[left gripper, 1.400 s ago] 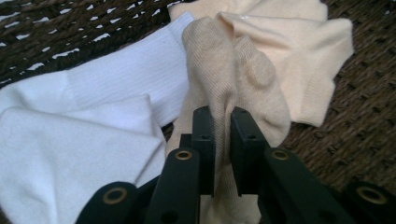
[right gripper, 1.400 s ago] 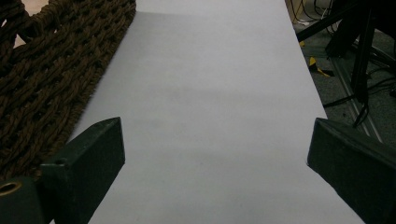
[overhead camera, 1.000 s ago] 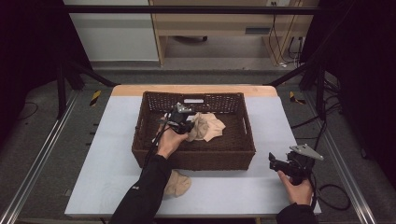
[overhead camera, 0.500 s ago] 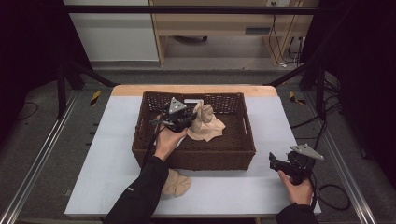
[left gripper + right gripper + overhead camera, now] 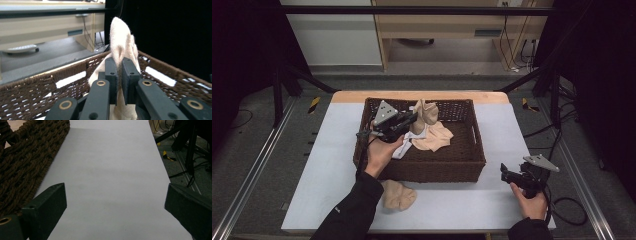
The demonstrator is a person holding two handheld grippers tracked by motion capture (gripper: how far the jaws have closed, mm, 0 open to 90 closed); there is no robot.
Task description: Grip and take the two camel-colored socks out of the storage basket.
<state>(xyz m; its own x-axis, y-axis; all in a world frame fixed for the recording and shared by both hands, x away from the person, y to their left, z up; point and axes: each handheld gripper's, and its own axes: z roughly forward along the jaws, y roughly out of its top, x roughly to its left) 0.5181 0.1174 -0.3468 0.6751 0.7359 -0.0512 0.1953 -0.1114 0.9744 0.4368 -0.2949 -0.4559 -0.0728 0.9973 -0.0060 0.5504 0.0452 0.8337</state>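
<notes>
A dark brown wicker basket [image 5: 432, 170] stands in the middle of the table. My left gripper [image 5: 414, 119] is raised over its left half and shut on a beige cloth [image 5: 424, 114]. The cloth's top stands up above the jaws while the rest trails down onto the basket floor. In the left gripper view the two jaws [image 5: 119, 62] pinch a fold of the beige cloth [image 5: 121, 37] in front of the basket's far wall [image 5: 37, 85]. My right gripper [image 5: 504, 174] rests open at the table's front right; between its jaws [image 5: 115, 192] lies only bare tabletop.
A white cloth [image 5: 404, 145] lies in the basket under the left gripper. Another beige cloth [image 5: 398, 195] sits crumpled on the table in front of the basket, by the left forearm. The basket's woven side [image 5: 25, 157] lies left of the right gripper.
The left gripper has risen and moved toward the basket's far side, pulling the beige cloth up with it. The right gripper has stayed where it was.
</notes>
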